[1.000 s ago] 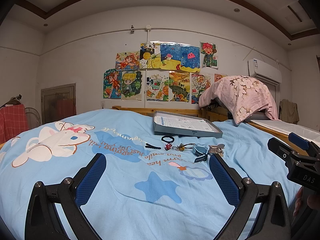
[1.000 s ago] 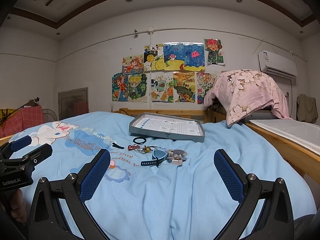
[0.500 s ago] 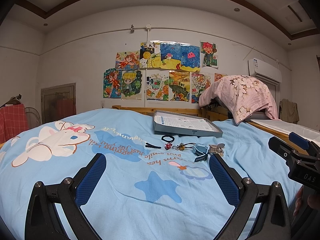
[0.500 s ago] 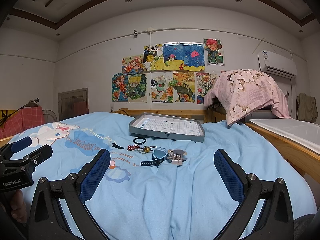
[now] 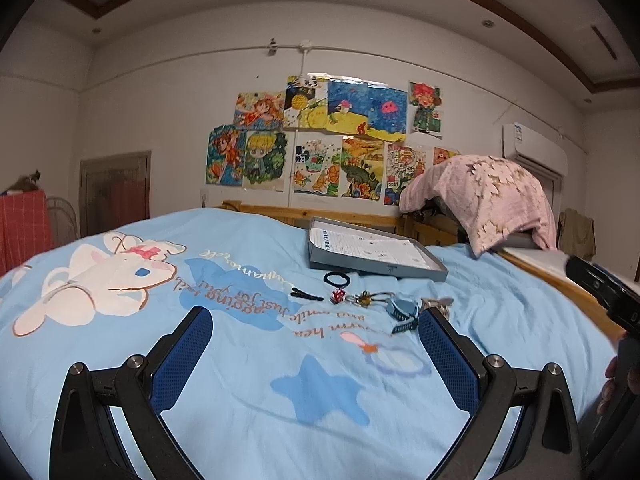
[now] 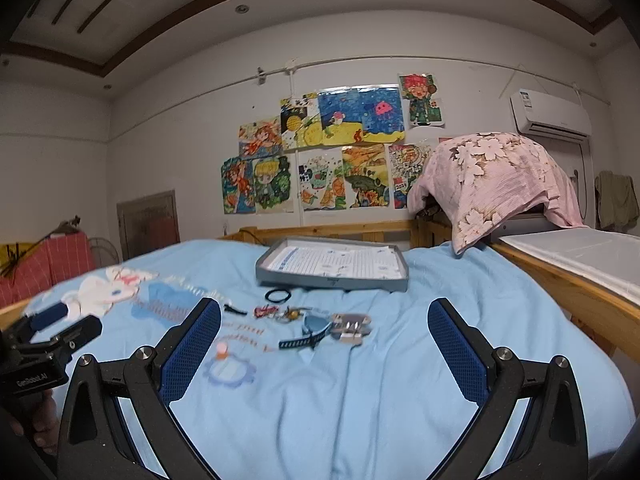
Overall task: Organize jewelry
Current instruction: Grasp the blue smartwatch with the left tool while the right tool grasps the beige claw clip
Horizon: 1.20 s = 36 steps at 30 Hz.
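A row of small accessories lies on the blue bedspread (image 5: 248, 380): a black hair tie (image 5: 337, 278) (image 6: 278, 295), a black hair clip (image 5: 306, 295) (image 6: 235, 310), a red charm (image 5: 338, 296) (image 6: 262, 312), a gold trinket on a ring (image 5: 366, 299) (image 6: 292, 314), a blue strap piece (image 5: 402, 312) (image 6: 308, 334) and a silver clip (image 5: 436, 303) (image 6: 350, 326). Behind them stands a shallow grey tray (image 5: 320, 258) (image 6: 332, 280) lined with printed paper. My left gripper (image 5: 314, 344) and right gripper (image 6: 324, 340) are both open and empty, short of the row.
A wooden bed frame (image 6: 580, 300) runs along the right with a second mattress beyond. A pink floral cloth (image 6: 492, 184) covers something at the back right. The other gripper's body shows at the view edges (image 5: 604, 292) (image 6: 44, 352).
Both views have tilted and shifted a little and show motion blur; the right gripper has come slightly closer to the accessories. Nothing on the bed has moved. Both grippers stay open.
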### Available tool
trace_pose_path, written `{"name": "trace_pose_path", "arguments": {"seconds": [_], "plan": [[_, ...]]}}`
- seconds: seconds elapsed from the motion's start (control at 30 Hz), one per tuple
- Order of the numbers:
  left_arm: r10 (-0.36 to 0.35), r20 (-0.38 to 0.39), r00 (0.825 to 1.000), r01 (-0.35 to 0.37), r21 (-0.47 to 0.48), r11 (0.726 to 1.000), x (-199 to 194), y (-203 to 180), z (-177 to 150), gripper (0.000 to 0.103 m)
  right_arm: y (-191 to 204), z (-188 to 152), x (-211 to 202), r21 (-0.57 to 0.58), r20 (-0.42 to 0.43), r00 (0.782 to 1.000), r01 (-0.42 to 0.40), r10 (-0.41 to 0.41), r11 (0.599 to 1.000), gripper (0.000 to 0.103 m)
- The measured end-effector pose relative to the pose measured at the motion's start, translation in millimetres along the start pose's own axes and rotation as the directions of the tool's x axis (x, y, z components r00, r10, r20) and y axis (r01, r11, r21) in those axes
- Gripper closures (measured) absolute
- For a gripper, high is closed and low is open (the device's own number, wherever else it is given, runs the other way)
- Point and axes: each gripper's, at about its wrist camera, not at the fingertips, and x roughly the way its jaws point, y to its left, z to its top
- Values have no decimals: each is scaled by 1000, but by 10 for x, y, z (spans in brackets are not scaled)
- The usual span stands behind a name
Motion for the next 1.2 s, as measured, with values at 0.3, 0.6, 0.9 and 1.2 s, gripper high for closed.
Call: {"name": "trace_pose_path", "arguments": {"seconds": [0.3, 0.6, 0.9, 1.2], "plan": [[-31, -43, 999, 29, -49, 998, 604, 4, 402, 0, -393, 429, 436, 45, -16, 999, 35, -34, 998, 1], [-92, -151, 984, 78, -94, 992, 1476, -52, 603, 0, -570, 611, 1252, 91, -54, 998, -26, 31, 995, 1], [-169, -310, 935, 145, -99, 984, 2313, -345, 297, 0, -764, 331, 2053, 73, -172, 979, -101, 113, 992, 1], [-262, -491, 831, 259, -76, 963, 2831, -591, 12, 11, -807, -147, 2537, 33, -381, 906, -189, 187, 981, 1]]}}
